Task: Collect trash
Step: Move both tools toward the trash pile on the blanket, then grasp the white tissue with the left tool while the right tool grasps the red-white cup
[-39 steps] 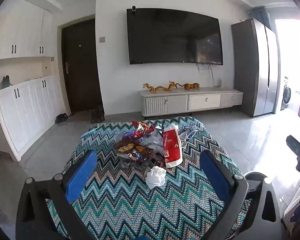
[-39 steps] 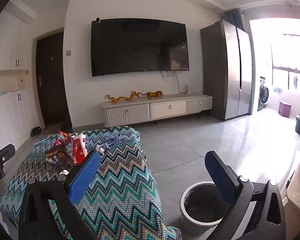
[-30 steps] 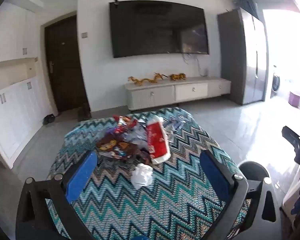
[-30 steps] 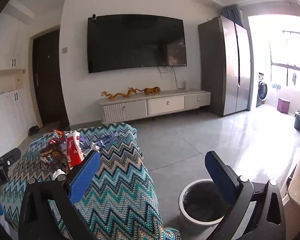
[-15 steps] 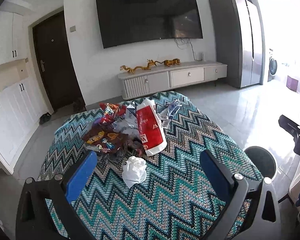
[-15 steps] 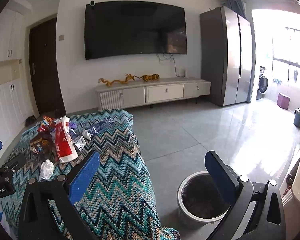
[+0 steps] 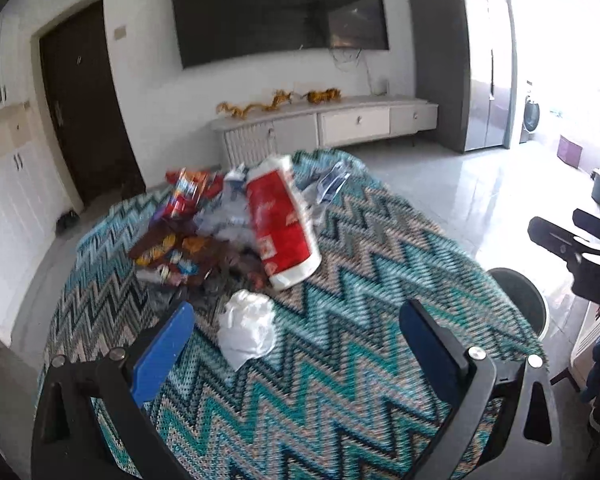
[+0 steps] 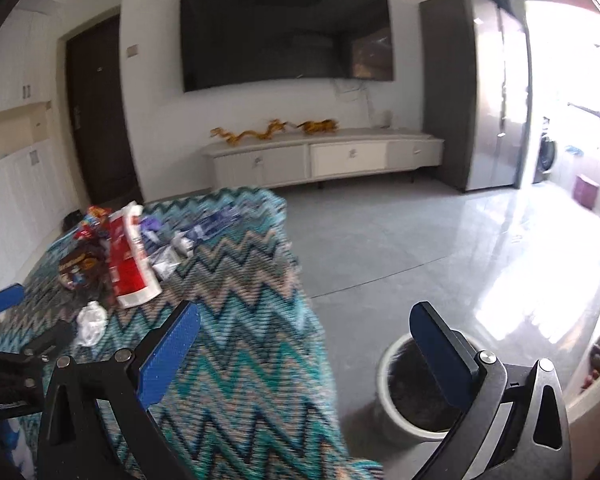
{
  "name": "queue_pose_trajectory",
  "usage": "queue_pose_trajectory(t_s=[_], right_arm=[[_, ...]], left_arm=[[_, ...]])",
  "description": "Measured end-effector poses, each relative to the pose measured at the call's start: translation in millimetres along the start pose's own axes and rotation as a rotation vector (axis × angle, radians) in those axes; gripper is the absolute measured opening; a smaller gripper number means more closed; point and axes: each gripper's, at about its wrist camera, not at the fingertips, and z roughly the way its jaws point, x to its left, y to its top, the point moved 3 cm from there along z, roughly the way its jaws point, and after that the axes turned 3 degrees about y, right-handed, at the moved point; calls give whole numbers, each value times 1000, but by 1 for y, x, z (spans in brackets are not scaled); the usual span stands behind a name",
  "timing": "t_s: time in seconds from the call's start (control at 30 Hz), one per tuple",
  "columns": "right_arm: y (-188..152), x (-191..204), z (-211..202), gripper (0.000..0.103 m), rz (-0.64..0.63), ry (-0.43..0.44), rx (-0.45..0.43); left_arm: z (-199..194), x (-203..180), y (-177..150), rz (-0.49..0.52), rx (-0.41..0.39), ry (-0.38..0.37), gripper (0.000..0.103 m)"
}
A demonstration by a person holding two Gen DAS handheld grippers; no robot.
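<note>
My left tool (image 7: 294, 336) hangs low over the tabletop (image 7: 340, 380), its blue fingers spread wide with nothing between them. Just beyond the left finger lies a crumpled white tissue (image 7: 247, 327) on the teal zigzag cloth. Past the tissue sits the main heap: brown snack wrappers (image 7: 172, 254) on the left, a red and white plastic package (image 7: 281, 222) lying lengthwise beside them, a red wrapper (image 7: 188, 196) further back, and clear plastic bags (image 7: 328, 184) at the far edge.

My right tool (image 8: 304, 342) is also wide open and empty, held at the right edge of the tabletop (image 8: 252, 340). Under its right finger stands a round trash bin (image 8: 414, 396) with a white rim and a dark inside, on the grey tiled floor (image 8: 400, 248) just beside the tabletop. From this side the tissue (image 8: 91, 322) and the red package (image 8: 130, 260) lie well to the left.

Against the far wall stand a white TV cabinet (image 7: 328, 128) with gold dragon figures (image 7: 256, 106) and a wall-mounted television (image 7: 278, 10).
</note>
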Motion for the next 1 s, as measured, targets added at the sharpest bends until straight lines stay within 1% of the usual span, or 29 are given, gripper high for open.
queue_pose_trajectory(t_s=[0.1,0.17,0.2,0.23,0.27,0.3,0.33,0.43,0.5,0.53,0.57,0.6,0.67,0.73,0.83,0.9,0.93,0.97,1.0], right_arm=[[2,17,19,103,-25,59,33],[4,30,34,100,-43,116,64],[6,35,40,95,-46,138,75],[7,41,46,88,-52,161,89],[8,47,53,85,-62,176,102],[9,55,62,80,-75,195,119],[11,62,69,75,-84,218,131],[18,81,85,66,-97,293,150],[24,97,95,62,-124,334,152],[29,106,100,58,-134,361,153],[35,114,104,56,-140,392,154],[38,120,108,54,-145,410,150],[50,138,118,54,-170,434,138],[58,151,127,54,-188,457,144],[66,166,144,53,-196,481,173],[66,173,156,54,-200,478,196],[66,176,162,54,-200,481,215],[66,178,167,54,-197,481,221],[64,178,172,52,-197,479,224]], left_arm=[[12,24,-6,-70,40,-10,103],[19,46,-9,-111,59,-13,102],[21,53,-11,-128,69,-21,102],[25,66,-14,-154,84,-40,102],[27,71,-15,-168,92,-56,99],[30,77,-17,-180,100,-71,95],[33,82,-19,-189,111,-92,93],[40,84,-22,-202,140,-144,86],[46,80,-22,-205,162,-176,76],[50,79,-21,-208,171,-193,75],[54,76,-20,-207,177,-209,72],[57,74,-19,-204,181,-222,71],[61,67,-16,-185,187,-234,71],[68,60,-14,-164,194,-233,71],[82,53,-14,-143,225,-217,70],[91,53,-17,-137,247,-205,61],[95,51,-18,-138,259,-207,58],[97,50,-20,-140,271,-212,50],[99,50,-22,-141,282,-215,39]])
